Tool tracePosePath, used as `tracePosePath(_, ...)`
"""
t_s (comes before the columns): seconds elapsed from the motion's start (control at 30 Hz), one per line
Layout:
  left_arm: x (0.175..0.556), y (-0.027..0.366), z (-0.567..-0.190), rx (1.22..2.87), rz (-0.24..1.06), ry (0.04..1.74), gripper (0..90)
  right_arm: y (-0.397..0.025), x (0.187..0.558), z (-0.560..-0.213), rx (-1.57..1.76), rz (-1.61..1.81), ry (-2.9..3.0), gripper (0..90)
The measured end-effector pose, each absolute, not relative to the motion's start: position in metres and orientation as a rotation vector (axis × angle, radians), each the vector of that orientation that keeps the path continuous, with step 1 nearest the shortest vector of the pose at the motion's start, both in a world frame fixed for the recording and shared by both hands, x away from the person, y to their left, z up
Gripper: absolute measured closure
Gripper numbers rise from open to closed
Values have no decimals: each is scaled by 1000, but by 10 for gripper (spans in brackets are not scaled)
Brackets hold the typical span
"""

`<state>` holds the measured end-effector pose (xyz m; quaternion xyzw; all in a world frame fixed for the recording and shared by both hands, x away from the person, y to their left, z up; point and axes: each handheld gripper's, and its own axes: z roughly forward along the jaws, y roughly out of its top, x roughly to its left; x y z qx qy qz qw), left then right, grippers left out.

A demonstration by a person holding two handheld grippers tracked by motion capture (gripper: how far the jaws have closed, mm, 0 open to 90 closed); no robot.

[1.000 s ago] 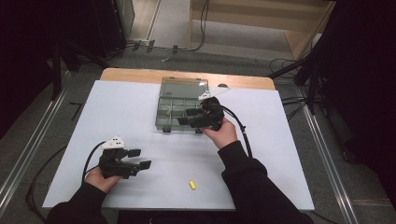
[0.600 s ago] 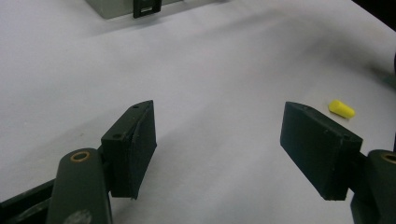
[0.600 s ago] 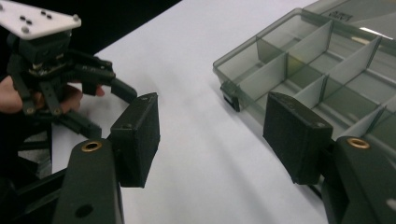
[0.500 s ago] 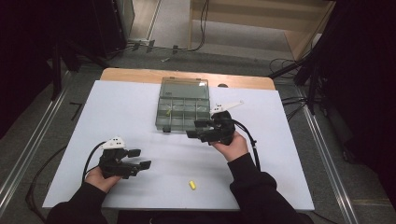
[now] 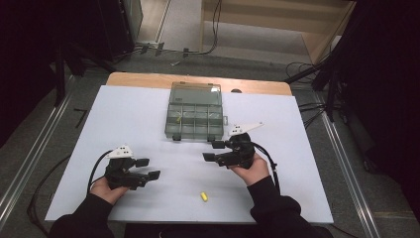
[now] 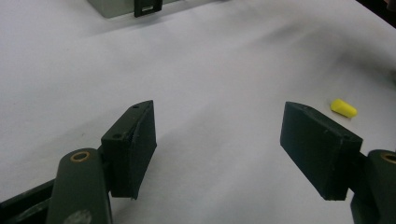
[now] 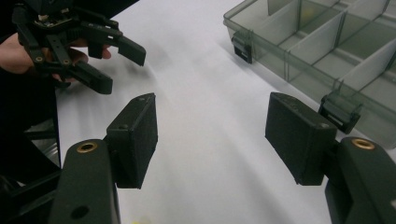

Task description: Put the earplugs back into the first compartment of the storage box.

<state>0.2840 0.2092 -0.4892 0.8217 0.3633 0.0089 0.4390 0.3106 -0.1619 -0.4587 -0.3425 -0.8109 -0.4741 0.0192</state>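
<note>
Yellow plug (image 5: 203, 196) lies loose on the white table (image 5: 307, 198) near the person's edge, between the two hands, its long axis running roughly left to right. Left gripper (image 5: 146, 168) rests jaws wide and empty, the plug off to its right. Right gripper (image 5: 213, 150), also wide and empty, hovers just beyond the plug, about equally near. Farther back stands the open compartment box (image 5: 194, 116). Nothing blocks the approach.

A small yellow earplug-like piece (image 5: 203, 197) lies on its side on the white table, ahead and to the right of the left gripper's (image 5: 147, 168) parted jaws, between both grippers, touching neither.

A clear compartment box (image 5: 194, 116) sits open just beyond the right gripper (image 5: 213, 150).
</note>
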Motion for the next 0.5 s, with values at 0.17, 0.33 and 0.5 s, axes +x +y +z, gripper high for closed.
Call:
tracePosePath(0.17, 284, 210, -489, 2041, 23, 905, 267, -161, 305, -466, -1067, -1439, -2529, 327)
tracePosePath(0.33, 284, 210, -489, 2042, 25, 905, 267, -158, 299, -470, -1056, -1421, -2535, 327)
tracePosePath(0.5, 284, 210, -489, 2044, 24, 906, 267, -158, 291, -473, -1036, -1424, -2520, 306)
